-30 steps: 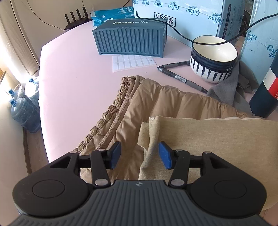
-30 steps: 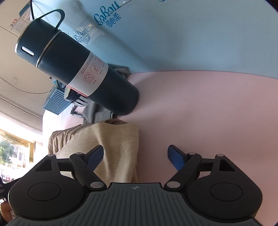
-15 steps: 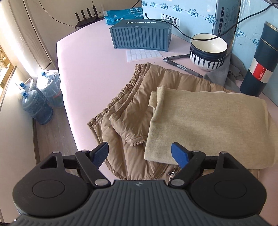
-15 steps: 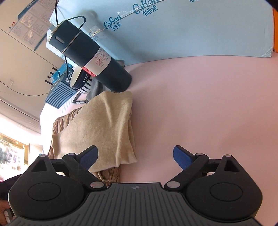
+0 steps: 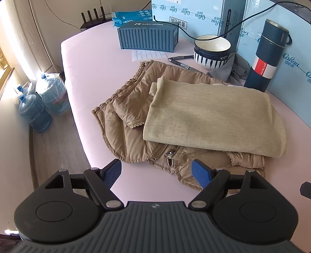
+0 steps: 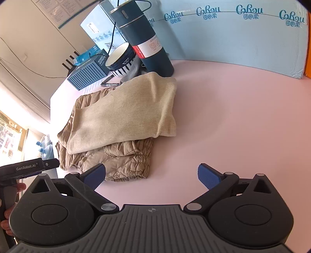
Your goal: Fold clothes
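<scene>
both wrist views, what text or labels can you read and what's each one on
"luckin coffee": top of the blue container box
"MOMENT INSPIRATIO": that box's end face, cut off
"Hot&Cold": red band on the dark flask
"CoRou", with Chinese characters: pale blue cartons
"GenRobot.AI": left gripper, seen from the right wrist view
Too small or blurred: pen label, sticker sheet, wall poster, teal packet

I see bare pink tabletop right of the folded clothes, open for passing. Behind them, a flask, bowl and boxes block my way.
</scene>
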### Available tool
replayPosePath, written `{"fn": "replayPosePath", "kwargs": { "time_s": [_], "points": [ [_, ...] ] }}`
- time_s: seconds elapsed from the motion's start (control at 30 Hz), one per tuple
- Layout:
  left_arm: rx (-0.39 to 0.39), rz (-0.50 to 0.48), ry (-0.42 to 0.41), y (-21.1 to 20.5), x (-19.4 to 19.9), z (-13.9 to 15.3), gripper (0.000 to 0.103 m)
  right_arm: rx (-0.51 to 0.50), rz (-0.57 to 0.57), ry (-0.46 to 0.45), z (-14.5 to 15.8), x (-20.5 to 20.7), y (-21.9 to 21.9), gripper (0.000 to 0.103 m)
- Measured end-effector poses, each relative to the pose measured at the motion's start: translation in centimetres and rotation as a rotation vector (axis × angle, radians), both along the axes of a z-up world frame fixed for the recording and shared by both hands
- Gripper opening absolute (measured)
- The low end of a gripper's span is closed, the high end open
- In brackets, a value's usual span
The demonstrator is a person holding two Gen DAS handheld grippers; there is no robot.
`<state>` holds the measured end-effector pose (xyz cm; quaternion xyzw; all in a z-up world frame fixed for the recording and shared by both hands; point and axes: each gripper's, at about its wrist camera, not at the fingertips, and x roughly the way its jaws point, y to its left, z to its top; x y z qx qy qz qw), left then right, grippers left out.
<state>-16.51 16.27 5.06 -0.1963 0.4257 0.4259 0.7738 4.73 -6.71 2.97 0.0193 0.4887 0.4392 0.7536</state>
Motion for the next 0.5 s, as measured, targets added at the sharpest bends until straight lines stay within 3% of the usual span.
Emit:
{"fn": "replayPosePath", "kwargs": {
  "time_s": [0.5],
  "points": [
    [0.060,-0.035,-0.010,-2.3,-0.3,1.2,0.082,0.032,0.080,-0.027,1.3,-2.7,1.1,0.103]
  ]
}}
